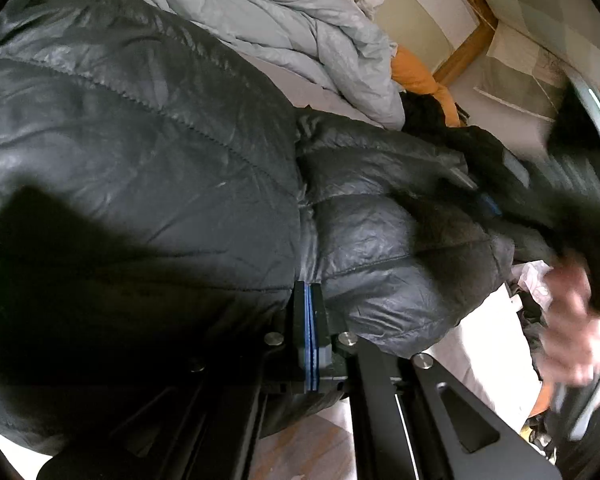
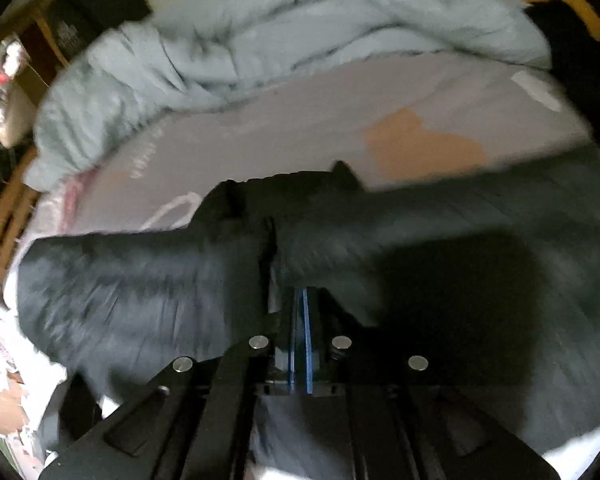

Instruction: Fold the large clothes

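Note:
A large black quilted puffer jacket (image 1: 160,152) lies across the bed and fills most of the left wrist view. My left gripper (image 1: 311,292) is shut on the jacket's edge at a seam near the bed's near side. In the right wrist view the jacket (image 2: 480,240) shows blurred, spread over the grey sheet. My right gripper (image 2: 302,296) is shut on the jacket's edge too. The right gripper and the hand holding it show blurred at the right of the left wrist view (image 1: 576,312).
A crumpled pale grey duvet (image 1: 284,28) is heaped at the far side of the bed (image 2: 300,128). An orange cloth (image 1: 416,76) lies by the wooden bed frame (image 1: 468,44). Wood floor (image 1: 312,448) shows below the left gripper. Clutter stands at the left of the right wrist view (image 2: 4,92).

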Available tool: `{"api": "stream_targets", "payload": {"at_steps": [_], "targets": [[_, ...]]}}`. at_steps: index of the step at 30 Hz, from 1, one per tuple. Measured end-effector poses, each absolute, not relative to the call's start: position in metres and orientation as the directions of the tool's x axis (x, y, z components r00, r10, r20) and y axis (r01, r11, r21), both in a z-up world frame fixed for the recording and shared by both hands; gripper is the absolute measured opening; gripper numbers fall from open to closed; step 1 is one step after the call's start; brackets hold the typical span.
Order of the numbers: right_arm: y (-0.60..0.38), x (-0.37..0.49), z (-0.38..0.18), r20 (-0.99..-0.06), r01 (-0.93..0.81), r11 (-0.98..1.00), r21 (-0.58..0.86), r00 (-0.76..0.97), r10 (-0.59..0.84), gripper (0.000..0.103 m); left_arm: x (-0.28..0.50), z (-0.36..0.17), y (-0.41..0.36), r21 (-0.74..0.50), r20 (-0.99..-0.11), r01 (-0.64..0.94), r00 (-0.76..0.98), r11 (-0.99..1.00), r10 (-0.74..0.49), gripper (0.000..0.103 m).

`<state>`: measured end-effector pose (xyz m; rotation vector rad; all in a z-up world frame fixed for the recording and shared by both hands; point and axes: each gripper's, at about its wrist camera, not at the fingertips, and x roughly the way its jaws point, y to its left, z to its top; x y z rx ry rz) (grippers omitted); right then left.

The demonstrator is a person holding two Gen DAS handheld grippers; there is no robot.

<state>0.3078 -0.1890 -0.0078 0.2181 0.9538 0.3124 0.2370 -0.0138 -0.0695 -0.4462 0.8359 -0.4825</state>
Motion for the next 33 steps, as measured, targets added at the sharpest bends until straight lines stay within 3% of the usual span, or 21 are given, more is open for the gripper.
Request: {"api": "stream_targets", "payload": {"at_steps": [1,3,4,7,10,16,18,29,33], "targets": [[-0.21,0.285,-0.008,-0.744,-0.137,0.93,0.341,0.565,0.356,0.013,0.237,-0.069,-0.013,-0.551,-0.588,0.227,0.577,0.803,-0.566,0.004],[-0.241,0.256,-0.012,-0.72,-0.083,0.92,0.383,0.596,0.354,0.042,0.237,-0.069,-0.013,-0.552,-0.587,0.227,0.577,0.802,-0.568,0.004],[-0.258,0.24,-0.017,-0.709,-0.049,0.91,0.412,0.61,0.354,0.048,0.237,-0.07,-0.013,-0.554,-0.586,0.227,0.578,0.801,-0.568,0.004],[-0.294,0.212,-0.035,-0.701,0.037,0.878,0.477,0.618,0.355,0.052,0.238,-0.072,-0.011,-0.557,-0.584,0.226,0.578,0.799,-0.57,0.004],[-0.312,0.197,-0.06,-0.695,0.126,0.826,0.549,0.618,0.367,0.071,0.239,-0.073,-0.01,-0.56,-0.582,0.226,0.577,0.797,-0.572,0.004],[-0.309,0.205,-0.074,-0.636,0.149,0.829,0.538,0.718,0.284,0.075,0.24,-0.073,-0.007,-0.576,-0.573,0.227,0.574,0.785,-0.586,0.004],[-0.308,0.213,-0.074,-0.608,0.14,0.828,0.542,0.746,0.272,0.083,0.241,-0.073,-0.007,-0.579,-0.571,0.227,0.573,0.783,-0.588,0.004],[-0.305,0.245,-0.079,-0.544,0.186,0.762,0.62,0.802,0.247,0.086,0.241,-0.074,-0.006,-0.586,-0.566,0.227,0.572,0.778,-0.593,0.004],[-0.308,0.244,-0.067,-0.535,0.139,0.793,0.593,0.804,0.259,0.041,0.238,-0.073,-0.002,-0.607,-0.543,0.236,0.574,0.759,-0.613,0.004]]}}
